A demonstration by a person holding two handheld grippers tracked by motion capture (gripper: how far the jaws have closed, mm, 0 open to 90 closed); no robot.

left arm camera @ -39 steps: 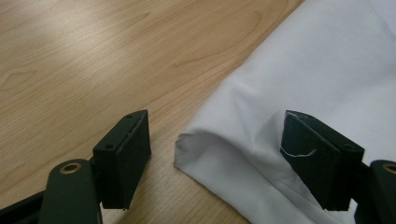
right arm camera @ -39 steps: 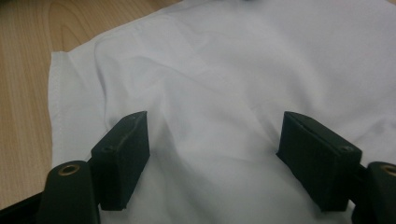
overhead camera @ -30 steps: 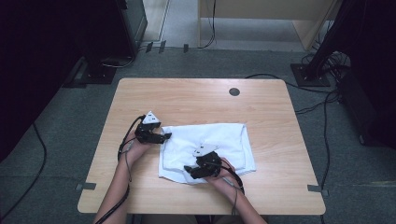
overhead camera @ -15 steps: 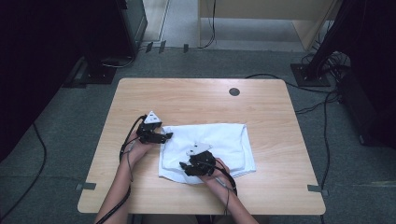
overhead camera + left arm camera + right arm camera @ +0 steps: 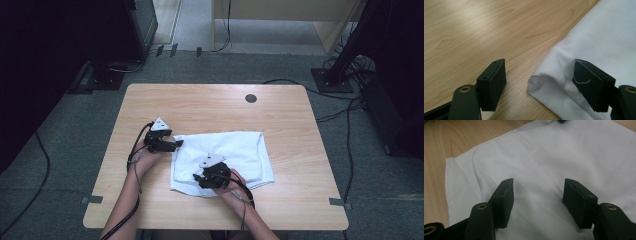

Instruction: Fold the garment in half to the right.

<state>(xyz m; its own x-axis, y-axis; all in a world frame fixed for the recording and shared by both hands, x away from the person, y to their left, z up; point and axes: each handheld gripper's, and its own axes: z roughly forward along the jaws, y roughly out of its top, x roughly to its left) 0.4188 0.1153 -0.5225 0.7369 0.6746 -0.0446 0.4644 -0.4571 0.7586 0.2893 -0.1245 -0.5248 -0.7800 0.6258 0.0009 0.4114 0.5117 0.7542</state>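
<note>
Left gripper (image 5: pixel 169 145) sits at about 9 o'clock of the table (image 5: pixel 210 107), its jaws spread wide and holding nothing. In the left gripper view they straddle the cloth's (image 5: pixel 225 157) near corner (image 5: pixel 534 83): one jaw over bare wood, the other over the white fabric, where a loose thread lies against the pad. That placement looks chosen so the jaws can close on the folded corner, where the layers bunch up and lift slightly off the wood, giving something to pinch.

Moving right, the cloth lies folded and roughly flat around the table's centre toward 6 o'clock, with a stitched hem (image 5: pixel 449 182) along one edge.

Right gripper (image 5: pixel 212 175) rests over the cloth's near part, at about 6 o'clock, also gaping and empty. In the right gripper view both jaws hang above plain white fabric with no edge between them, so it is probably poised to press or pin the cloth while the left takes its corner; whether the pads touch the fabric I cannot tell.
</note>
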